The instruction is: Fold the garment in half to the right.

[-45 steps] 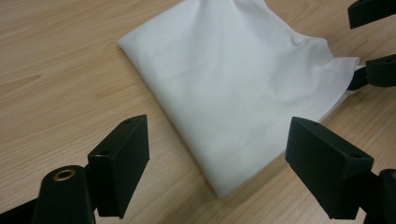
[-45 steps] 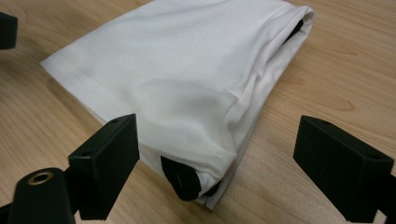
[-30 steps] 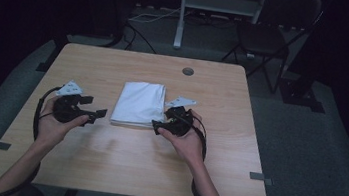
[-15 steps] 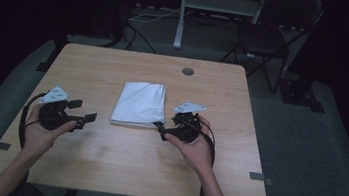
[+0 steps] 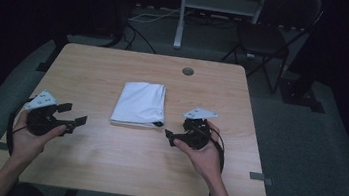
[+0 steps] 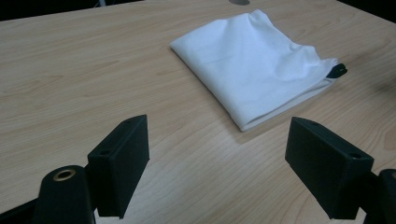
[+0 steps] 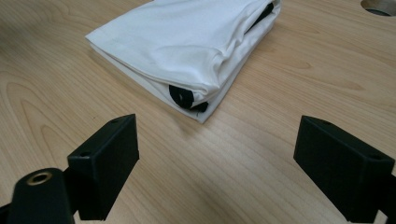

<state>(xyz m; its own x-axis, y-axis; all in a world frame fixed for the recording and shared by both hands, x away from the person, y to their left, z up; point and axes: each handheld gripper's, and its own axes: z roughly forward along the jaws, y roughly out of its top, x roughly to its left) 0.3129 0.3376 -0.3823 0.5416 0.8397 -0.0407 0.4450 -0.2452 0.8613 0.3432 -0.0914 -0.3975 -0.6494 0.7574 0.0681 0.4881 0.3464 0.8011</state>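
Wooden table [image 5: 104, 165], the folded white cloth [image 5: 140, 103] flat at its middle. Both grippers have drawn back from the cloth since a second ago. Left gripper [image 5: 72, 114] now well apart, jaws spread, empty; cloth ahead to its right. Right gripper [image 5: 170, 137] near, jaws wide, empty. A small black piece [image 7: 182, 96] shows in the fold's corner just ahead.

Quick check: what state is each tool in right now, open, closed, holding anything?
Left tool: open, holding nothing, short of the folded white cloth.
Right tool: open, holding nothing, jaws facing the cloth's corner, apart from it.
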